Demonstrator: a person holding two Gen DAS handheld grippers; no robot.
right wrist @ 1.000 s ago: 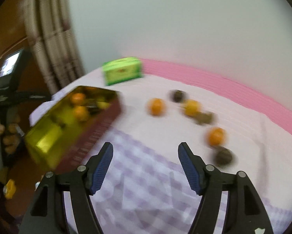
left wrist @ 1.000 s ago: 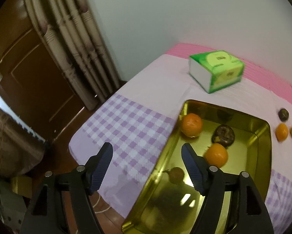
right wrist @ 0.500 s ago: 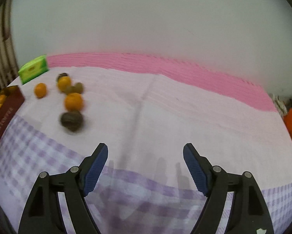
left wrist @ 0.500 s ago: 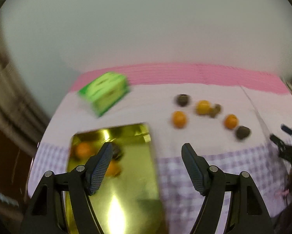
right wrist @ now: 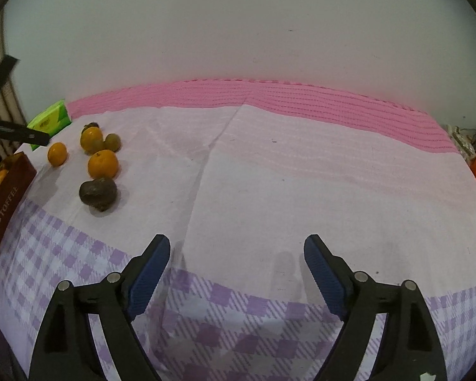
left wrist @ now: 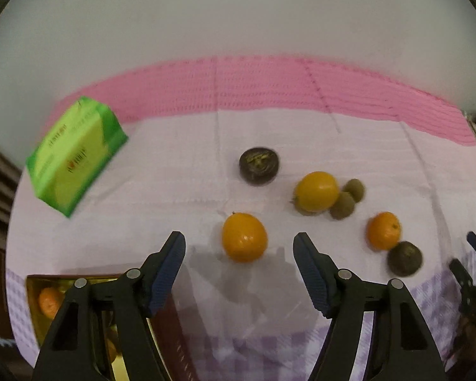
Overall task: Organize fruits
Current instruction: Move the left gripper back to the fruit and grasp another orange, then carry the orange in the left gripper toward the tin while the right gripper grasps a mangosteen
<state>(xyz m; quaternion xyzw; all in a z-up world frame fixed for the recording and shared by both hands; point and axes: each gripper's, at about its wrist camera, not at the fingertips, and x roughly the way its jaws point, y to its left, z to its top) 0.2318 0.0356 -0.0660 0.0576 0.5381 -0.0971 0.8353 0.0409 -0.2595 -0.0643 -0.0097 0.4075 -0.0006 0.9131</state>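
Now, left gripper [left wrist: 239,243] closest for us: orange [left wrist: 244,237] sat dead ahead between closing, untouching jaws; right gripper [right wrist: 237,247] widening, empty, fruit far left.

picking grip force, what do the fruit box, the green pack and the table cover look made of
Fruit box: likely tin, shiny gold mirror-like inside, dark red printed side.
Green pack: seems soft plastic film, glossy printed wrap, probably tissues.
Table cover: looks like thin woven cloth, matte, with fold creases and a checked border.

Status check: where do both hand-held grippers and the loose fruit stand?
Left hand-held gripper closing, lined up on round orange fruit, not touching. Right hand-held gripper opening, empty, over checked tablecloth. Nothing blocking.
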